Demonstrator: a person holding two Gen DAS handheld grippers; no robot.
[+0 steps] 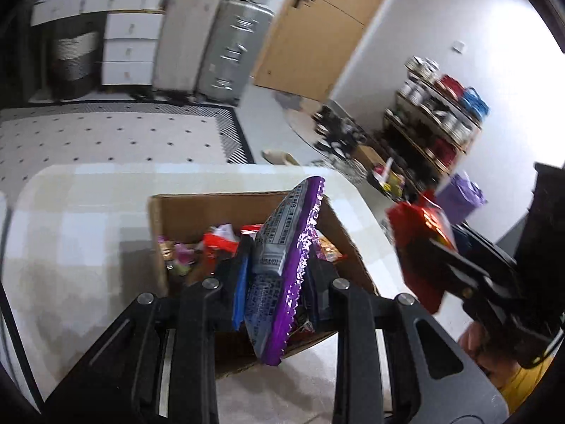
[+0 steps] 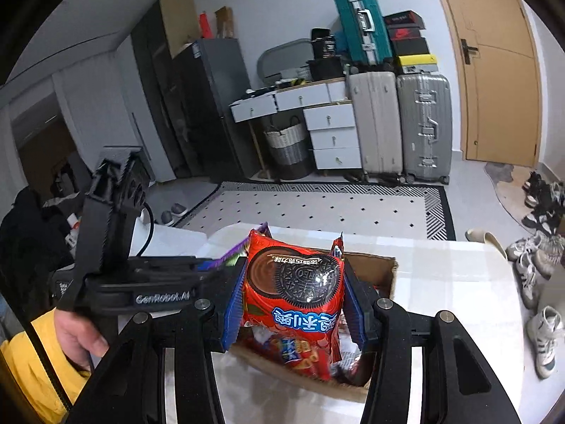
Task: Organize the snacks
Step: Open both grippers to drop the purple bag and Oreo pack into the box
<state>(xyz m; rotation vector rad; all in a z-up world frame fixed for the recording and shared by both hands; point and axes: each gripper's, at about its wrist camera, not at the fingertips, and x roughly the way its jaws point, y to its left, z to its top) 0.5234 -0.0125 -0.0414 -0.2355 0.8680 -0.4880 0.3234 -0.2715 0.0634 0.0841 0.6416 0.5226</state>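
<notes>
My left gripper (image 1: 279, 268) is shut on a purple snack packet (image 1: 282, 265) and holds it upright above an open cardboard box (image 1: 339, 226) with several snack packets inside. My right gripper (image 2: 293, 296) is shut on a red Oreo packet (image 2: 296, 296) and holds it over the same box (image 2: 385, 272). In the left wrist view the right gripper (image 1: 438, 243) with the red packet (image 1: 416, 247) is to the right of the box. In the right wrist view the left gripper (image 2: 212, 268) reaches in from the left with the purple packet (image 2: 243, 245).
The box stands on a white table (image 1: 88, 233) whose far edge faces a dotted rug (image 2: 317, 208). Suitcases (image 2: 423, 123), white drawers (image 2: 332, 134) and a basket (image 2: 286, 145) line the far wall. Shoes (image 2: 536, 265) lie on the floor at the right.
</notes>
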